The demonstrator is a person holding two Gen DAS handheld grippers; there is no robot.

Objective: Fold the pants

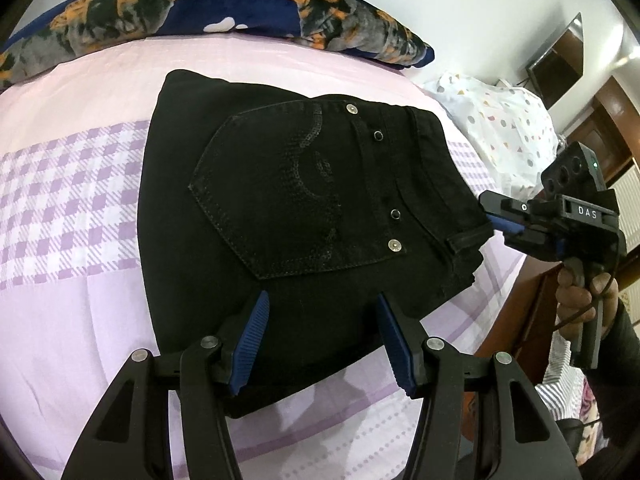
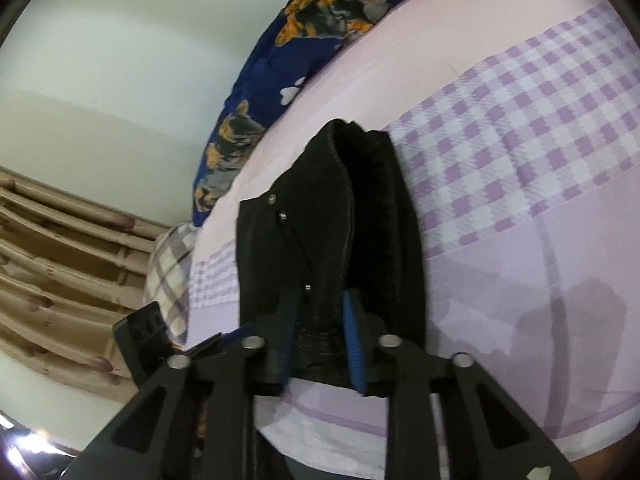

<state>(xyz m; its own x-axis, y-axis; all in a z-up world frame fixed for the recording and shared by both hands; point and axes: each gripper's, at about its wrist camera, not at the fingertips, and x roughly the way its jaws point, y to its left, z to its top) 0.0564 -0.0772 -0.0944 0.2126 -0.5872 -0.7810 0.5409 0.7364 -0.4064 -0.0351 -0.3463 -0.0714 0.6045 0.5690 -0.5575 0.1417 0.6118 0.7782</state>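
Note:
The black pants [image 1: 280,208] lie folded in a compact stack on the bed, back pocket and rivets facing up. My left gripper [image 1: 322,312] is open, its blue pads hovering over the near edge of the stack, holding nothing. My right gripper [image 1: 505,227] reaches in from the right and is shut on the waistband corner of the pants. In the right wrist view the right gripper [image 2: 320,316] clamps the folded waistband edge of the pants [image 2: 332,216] between its blue pads.
The bed has a lilac and checked sheet [image 1: 72,208]. A navy dog-print blanket [image 1: 224,12] lies along the far edge. A white dotted pillow [image 1: 500,128] sits at the right. Wooden furniture [image 1: 616,120] and beige curtains [image 2: 60,264] stand beyond the bed.

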